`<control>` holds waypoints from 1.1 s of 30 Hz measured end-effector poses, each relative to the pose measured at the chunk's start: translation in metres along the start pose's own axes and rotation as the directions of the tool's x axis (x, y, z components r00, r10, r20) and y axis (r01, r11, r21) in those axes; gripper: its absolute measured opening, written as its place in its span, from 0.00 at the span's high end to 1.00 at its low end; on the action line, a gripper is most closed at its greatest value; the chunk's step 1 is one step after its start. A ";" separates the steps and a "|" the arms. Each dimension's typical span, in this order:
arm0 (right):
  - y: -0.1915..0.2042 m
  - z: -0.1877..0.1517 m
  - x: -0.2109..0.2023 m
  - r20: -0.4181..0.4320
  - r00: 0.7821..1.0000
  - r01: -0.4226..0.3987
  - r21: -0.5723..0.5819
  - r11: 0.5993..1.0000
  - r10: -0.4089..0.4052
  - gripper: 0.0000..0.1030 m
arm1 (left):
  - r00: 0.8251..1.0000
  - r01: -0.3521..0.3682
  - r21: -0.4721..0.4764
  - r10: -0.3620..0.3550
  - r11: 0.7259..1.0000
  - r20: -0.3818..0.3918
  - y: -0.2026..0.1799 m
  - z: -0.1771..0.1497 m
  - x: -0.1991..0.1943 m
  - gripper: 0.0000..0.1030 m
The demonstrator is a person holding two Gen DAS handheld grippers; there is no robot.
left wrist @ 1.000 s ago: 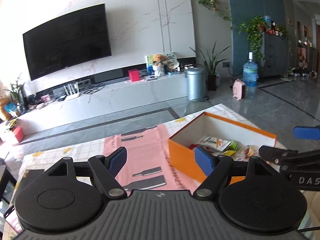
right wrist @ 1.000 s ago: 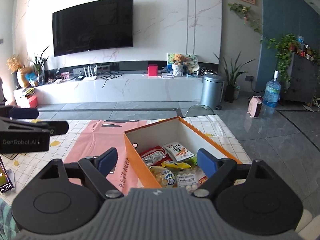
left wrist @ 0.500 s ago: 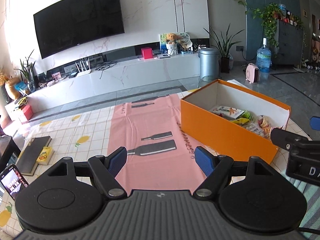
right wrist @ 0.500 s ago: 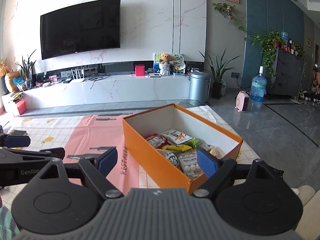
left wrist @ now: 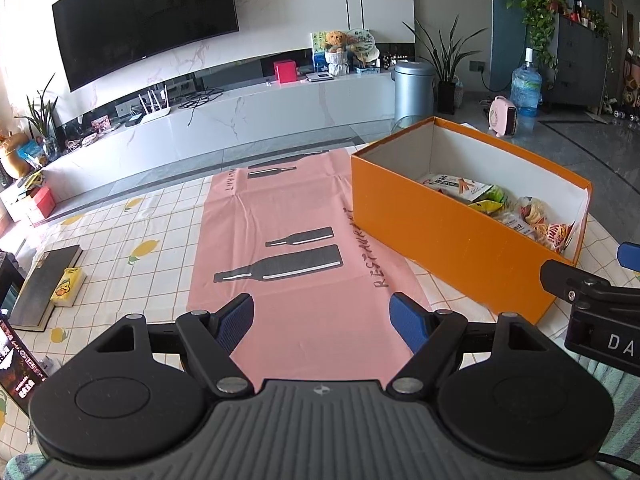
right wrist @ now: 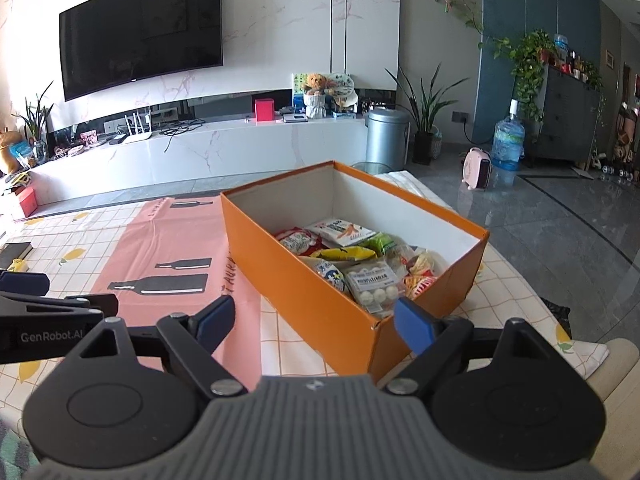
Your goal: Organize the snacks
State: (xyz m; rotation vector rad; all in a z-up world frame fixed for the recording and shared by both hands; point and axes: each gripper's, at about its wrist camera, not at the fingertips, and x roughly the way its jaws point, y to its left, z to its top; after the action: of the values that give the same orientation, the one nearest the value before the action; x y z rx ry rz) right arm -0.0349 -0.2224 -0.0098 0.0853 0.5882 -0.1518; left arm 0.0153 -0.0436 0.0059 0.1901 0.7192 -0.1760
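Note:
An open orange box (left wrist: 452, 236) (right wrist: 304, 280) stands on the table, right of a pink cloth (left wrist: 304, 240) (right wrist: 168, 256). Several snack packets (right wrist: 360, 260) (left wrist: 500, 208) lie inside it. My left gripper (left wrist: 322, 322) is open and empty, hovering over the near end of the pink cloth, left of the box. My right gripper (right wrist: 312, 320) is open and empty, just before the box's near corner. Each gripper shows at the edge of the other's view.
A dark book (left wrist: 40, 284) with a small yellow packet (left wrist: 68, 286) beside it lies at the table's left edge. A phone (left wrist: 16, 364) is at the near left. Beyond the table are a floor, a white TV bench (left wrist: 224, 128) and a bin (right wrist: 386, 138).
Both grippers have pulled back and up from the box toward me; the box now looks farther off and more of the table shows. Both stay open and empty.

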 end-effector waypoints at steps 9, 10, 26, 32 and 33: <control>-0.004 0.000 -0.002 -0.003 1.000 -0.006 0.020 1.000 0.006 0.19 | 1.000 0.010 -0.004 -0.010 1.000 -0.019 -0.001 0.000 -0.001 0.12; -0.003 0.000 -0.003 -0.001 1.000 -0.007 0.018 1.000 0.007 0.19 | 1.000 0.011 -0.005 -0.011 1.000 -0.017 -0.001 0.000 -0.002 0.12; 0.001 0.001 -0.014 0.022 1.000 -0.013 0.003 1.000 0.013 0.19 | 1.000 0.007 -0.019 -0.007 1.000 -0.004 0.003 0.002 -0.011 0.12; 0.002 0.001 -0.014 0.023 1.000 -0.013 0.002 1.000 0.013 0.19 | 1.000 0.006 -0.021 -0.006 1.000 -0.003 0.003 0.002 -0.012 0.12; 0.002 0.001 -0.014 0.023 1.000 -0.013 0.002 1.000 0.013 0.19 | 1.000 0.006 -0.021 -0.006 1.000 -0.003 0.003 0.002 -0.012 0.12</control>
State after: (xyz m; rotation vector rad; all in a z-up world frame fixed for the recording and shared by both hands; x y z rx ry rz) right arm -0.0457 -0.2191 -0.0013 0.0890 0.5649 -0.1408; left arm 0.0088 -0.0398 0.0156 0.1680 0.7244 -0.1739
